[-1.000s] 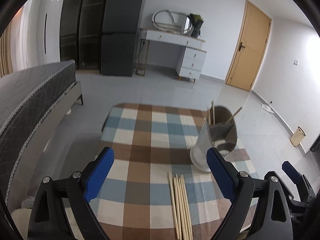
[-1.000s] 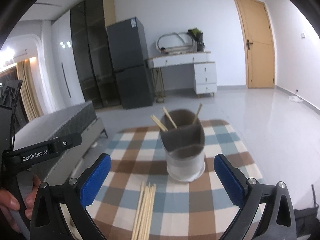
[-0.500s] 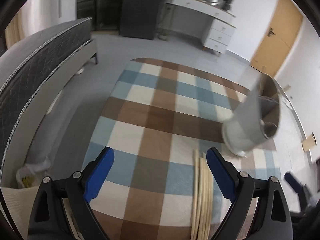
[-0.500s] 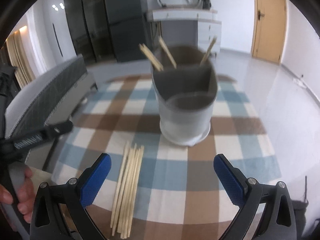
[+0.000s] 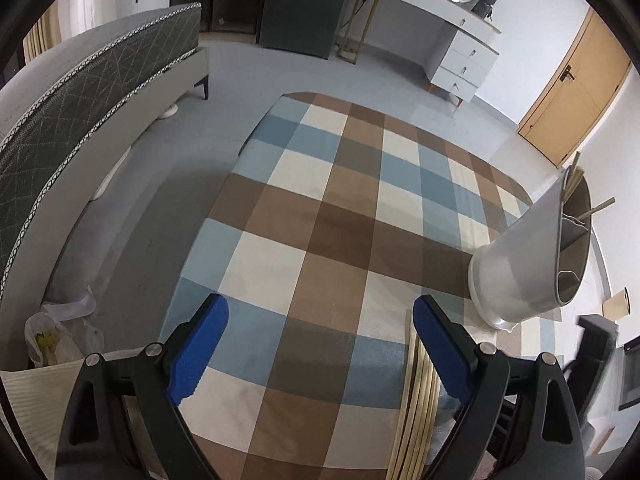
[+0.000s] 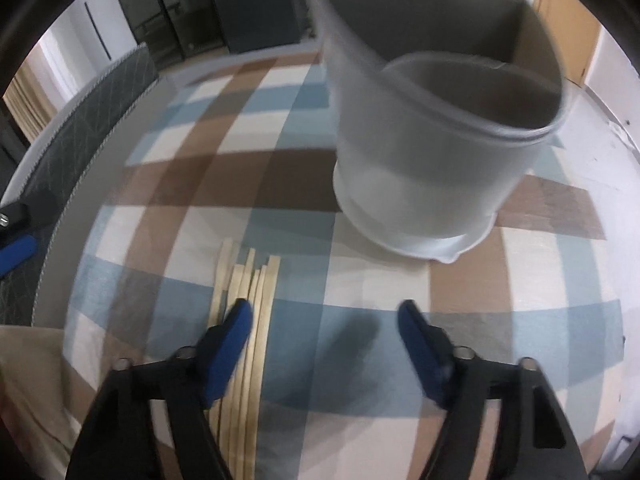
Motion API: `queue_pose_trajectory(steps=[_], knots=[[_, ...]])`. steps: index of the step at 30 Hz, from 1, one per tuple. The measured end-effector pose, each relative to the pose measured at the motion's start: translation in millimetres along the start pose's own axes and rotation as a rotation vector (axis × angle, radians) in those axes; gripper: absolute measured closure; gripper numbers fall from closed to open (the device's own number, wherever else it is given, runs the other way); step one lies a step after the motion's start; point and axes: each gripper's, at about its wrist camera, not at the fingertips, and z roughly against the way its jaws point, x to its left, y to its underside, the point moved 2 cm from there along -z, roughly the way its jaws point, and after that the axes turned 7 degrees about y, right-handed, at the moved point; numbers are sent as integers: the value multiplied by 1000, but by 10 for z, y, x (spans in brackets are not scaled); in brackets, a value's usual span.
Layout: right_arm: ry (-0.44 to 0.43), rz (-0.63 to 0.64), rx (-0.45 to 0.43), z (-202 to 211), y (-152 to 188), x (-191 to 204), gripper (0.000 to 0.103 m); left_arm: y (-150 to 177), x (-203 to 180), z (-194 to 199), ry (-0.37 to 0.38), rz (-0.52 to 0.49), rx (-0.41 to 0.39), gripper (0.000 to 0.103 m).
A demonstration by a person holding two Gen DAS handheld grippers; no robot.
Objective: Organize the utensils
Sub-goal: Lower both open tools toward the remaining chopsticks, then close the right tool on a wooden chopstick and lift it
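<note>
1. Left wrist view: the left gripper hangs over the checked tablecloth with its blue fingers spread wide and nothing between them. The loose chopsticks lie flat on the cloth, mostly tucked under the right-hand blue finger. The grey utensil holder stands near the right edge of the cloth, beyond the chopsticks, with a few sticks poking out of its far compartment. Off the table there's a grey bed on the left, a white dresser at the back and a wooden door on the right.

2. Right wrist view (pretty blurry): the right gripper is down low over the cloth, fingers also wide apart and holding nothing. Its left blue finger sits right over the chopstick bundle; can't tell if it's actually touching them. The holder stands just past the sticks' far ends, up and to the right, divided inside. At the far left edge the other gripper's blue tip peeks in.
</note>
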Motion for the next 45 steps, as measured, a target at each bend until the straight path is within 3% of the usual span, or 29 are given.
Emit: queue_pose_trajectory(steps=[7, 12, 17, 27, 31, 37, 45], knots=[[17, 76, -4, -11, 54, 103, 54, -44, 93, 27, -17, 47, -12, 12], [61, 135, 3, 39, 76, 166, 55, -59, 109, 18, -17, 64, -4, 12], [68, 170, 25, 41, 97, 226, 63, -80, 131, 48, -12, 74, -15, 12], [80, 179, 28, -124, -164, 382, 75, -110, 242, 67, -2, 121, -14, 12], [11, 170, 41, -186, -273, 470, 96, -137, 301, 97, -24, 121, -40, 12], [-96, 90, 5, 64, -237, 334, 97, -67, 239, -49, 25, 78, 38, 12], [-269, -241, -150, 749, -88, -418, 97, 270, -60, -323, 75, -56, 195, 12]])
